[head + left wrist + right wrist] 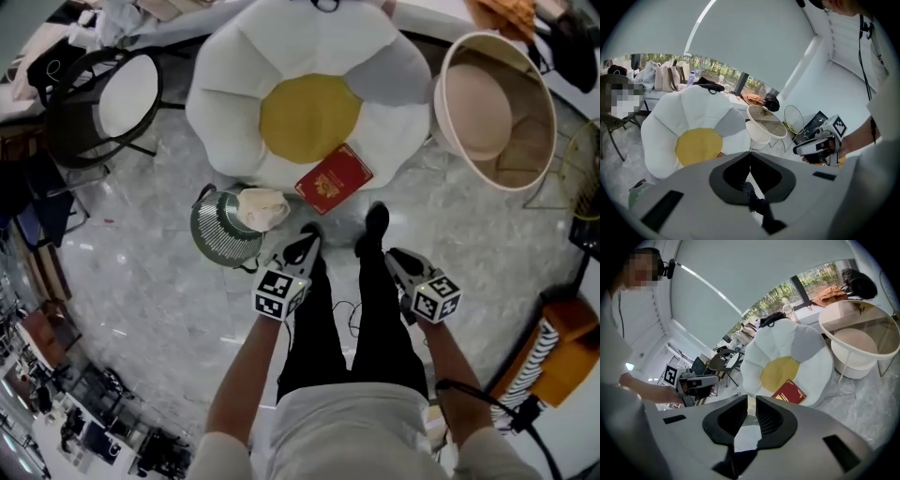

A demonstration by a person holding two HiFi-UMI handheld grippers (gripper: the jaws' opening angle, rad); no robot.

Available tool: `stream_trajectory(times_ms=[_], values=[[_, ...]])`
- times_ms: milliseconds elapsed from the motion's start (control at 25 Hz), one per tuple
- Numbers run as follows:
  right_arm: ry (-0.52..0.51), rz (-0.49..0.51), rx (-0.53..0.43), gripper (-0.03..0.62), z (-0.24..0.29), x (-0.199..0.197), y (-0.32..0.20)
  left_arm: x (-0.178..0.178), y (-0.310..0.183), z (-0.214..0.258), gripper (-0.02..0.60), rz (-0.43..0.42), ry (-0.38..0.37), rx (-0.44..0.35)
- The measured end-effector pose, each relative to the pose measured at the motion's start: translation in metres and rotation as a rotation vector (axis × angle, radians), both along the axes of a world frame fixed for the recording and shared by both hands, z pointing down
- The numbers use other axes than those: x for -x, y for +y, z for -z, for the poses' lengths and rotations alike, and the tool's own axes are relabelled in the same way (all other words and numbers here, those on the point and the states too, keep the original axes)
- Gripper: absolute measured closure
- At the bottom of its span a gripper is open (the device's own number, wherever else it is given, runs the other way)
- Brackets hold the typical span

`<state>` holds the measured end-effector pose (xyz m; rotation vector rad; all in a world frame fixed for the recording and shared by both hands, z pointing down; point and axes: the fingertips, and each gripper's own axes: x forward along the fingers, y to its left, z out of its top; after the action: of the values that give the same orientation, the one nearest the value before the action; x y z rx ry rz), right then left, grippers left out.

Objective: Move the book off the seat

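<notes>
Brightness: bright, even daylight in all three views.
Source: windows [811, 282] behind the seat [780, 371].
Glare: pale patches on the glossy floor [141, 262].
Shadows: soft and faint.
Distortion: strong fisheye bending; dark rounded corners in both gripper views.
Focus: jaws nearest the lens slightly soft.

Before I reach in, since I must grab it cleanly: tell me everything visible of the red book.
The red book is closed, with a dark red cover bearing gold decoration. It lies flat, cover up, turned diagonally, on a white front petal of the flower-shaped seat, beside its yellow centre and near the seat's edge. Only the seat touches it.
</notes>
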<state>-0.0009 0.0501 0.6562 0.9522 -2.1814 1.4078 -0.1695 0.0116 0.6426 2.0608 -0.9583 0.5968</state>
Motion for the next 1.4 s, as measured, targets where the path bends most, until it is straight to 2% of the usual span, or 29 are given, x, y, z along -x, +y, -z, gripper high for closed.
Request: stream_trajectory(times_ms=[240, 520, 600, 800, 1000, 1240, 1400], values=[[-0.075, 0.059, 0.08, 0.488, -0.078, 0.006, -0.007, -0.014, -0.014, -0.086, 0.577, -0.01, -0.029, 0.053], [-0.074, 0.08, 0.11, 0.464, -0.174, -0.002, -0.02, -0.027, -0.02, -0.179, 0.572, -0.047, -0.049, 0.089], [-0.072, 0.084, 0.11, 0.457, -0.198, -0.002, -0.025, -0.028, -0.022, -0.203, 0.535, -0.053, -0.056, 0.097], [-0.067, 0.071, 0.122, 0.43, -0.245, 0.003, -0.039, -0.029, -0.027, -0.254, 0.515, -0.068, -0.065, 0.15], [-0.052, 0.037, 0.145, 0.407, -0.296, 0.016, -0.042, -0.024, -0.034, -0.296, 0.488, -0.098, -0.086, 0.166], [-0.028, -0.013, 0.204, 0.37, -0.36, 0.02, -0.046, -0.012, -0.046, -0.355, 0.38, -0.082, -0.104, 0.216], [-0.034, -0.048, 0.244, 0.345, -0.388, 0.03, -0.045, -0.002, -0.054, -0.386, 0.352, -0.124, -0.148, 0.219]])
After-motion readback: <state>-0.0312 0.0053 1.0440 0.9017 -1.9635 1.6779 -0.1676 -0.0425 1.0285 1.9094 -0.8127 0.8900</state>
